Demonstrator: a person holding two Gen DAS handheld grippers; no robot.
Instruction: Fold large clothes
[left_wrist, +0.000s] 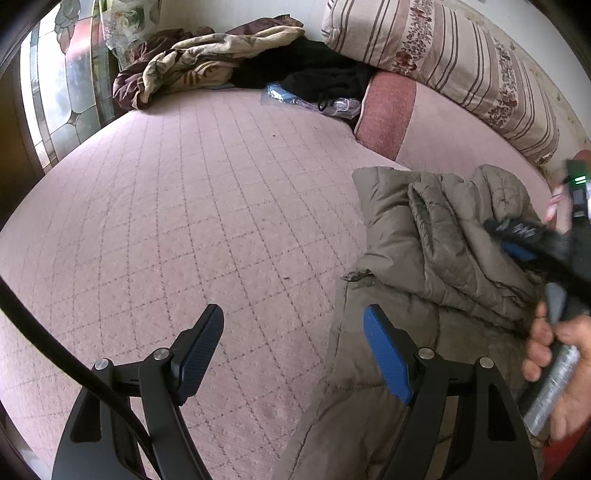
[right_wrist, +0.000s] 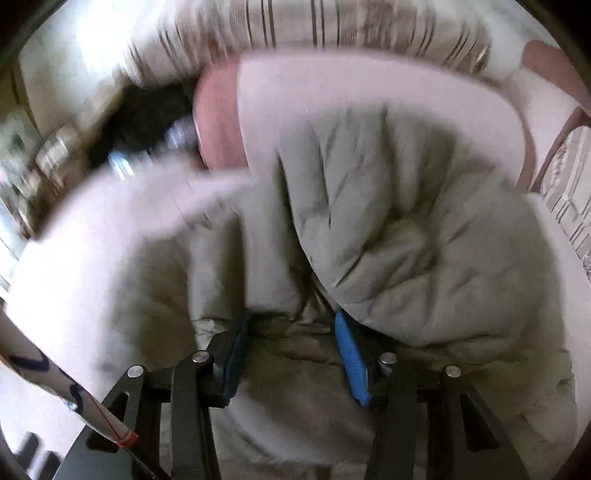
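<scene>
The olive-grey quilted padded jacket (left_wrist: 436, 266) lies crumpled near the right edge of the pink quilted bed cover (left_wrist: 192, 206). The right gripper (right_wrist: 291, 347) has jacket fabric between its fingers, but the blur hides whether they press it. The left gripper (left_wrist: 293, 354) hangs apart and empty at the jacket's left edge.

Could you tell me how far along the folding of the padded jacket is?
Done: the olive padded jacket lies on the pink bedspread with one part already doubled over its body. In hand: the right gripper has jacket fabric between its fingers. Left: the left gripper hangs open, empty, over the bedspread; the bundle looks loose, so further folds remain.
</scene>
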